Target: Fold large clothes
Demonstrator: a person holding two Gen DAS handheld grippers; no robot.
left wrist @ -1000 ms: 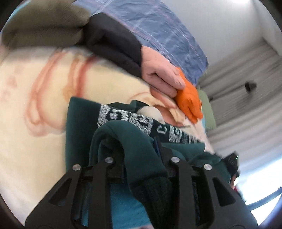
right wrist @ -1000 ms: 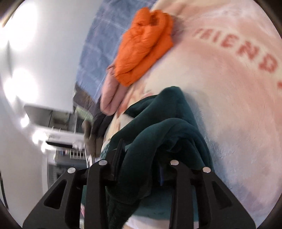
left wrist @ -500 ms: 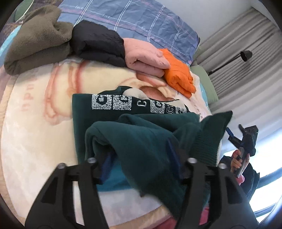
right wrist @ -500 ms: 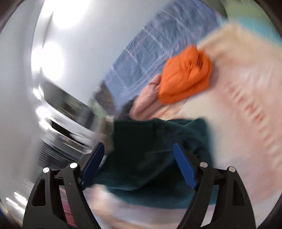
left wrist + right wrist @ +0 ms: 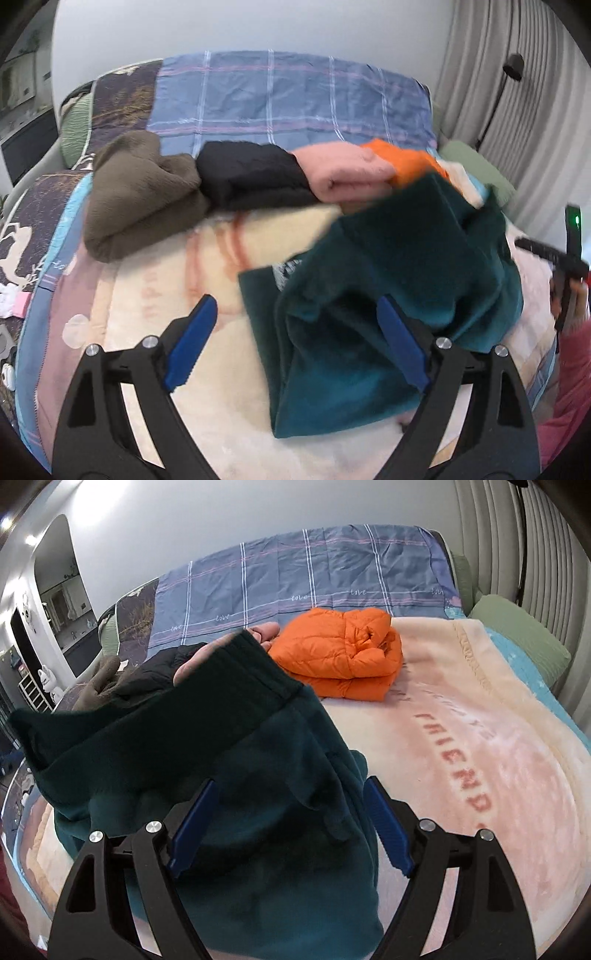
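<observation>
A dark green fleece garment (image 5: 388, 295) lies bunched and partly folded on the cream blanket (image 5: 184, 258). My left gripper (image 5: 295, 343) hovers above its left edge. Its jaws are opening and stand wide. The right blue pad (image 5: 402, 343) hangs over the cloth without pressing on it. In the right wrist view the same garment (image 5: 221, 746) fills the lower left, and a ribbed hem (image 5: 236, 672) is raised at its far side. My right gripper (image 5: 290, 830) is open above the cloth and grips nothing.
Folded clothes line the far side: olive-brown (image 5: 140, 192), black (image 5: 251, 177), pink (image 5: 343, 173) and an orange puffer jacket (image 5: 343, 657). Behind them lies a blue plaid cover (image 5: 288, 99). A hand on a black gripper body (image 5: 569, 266) is at the right edge.
Both grippers were shut on folds of the green garment. They have since opened, let it drop onto the blanket, risen and rolled level.
</observation>
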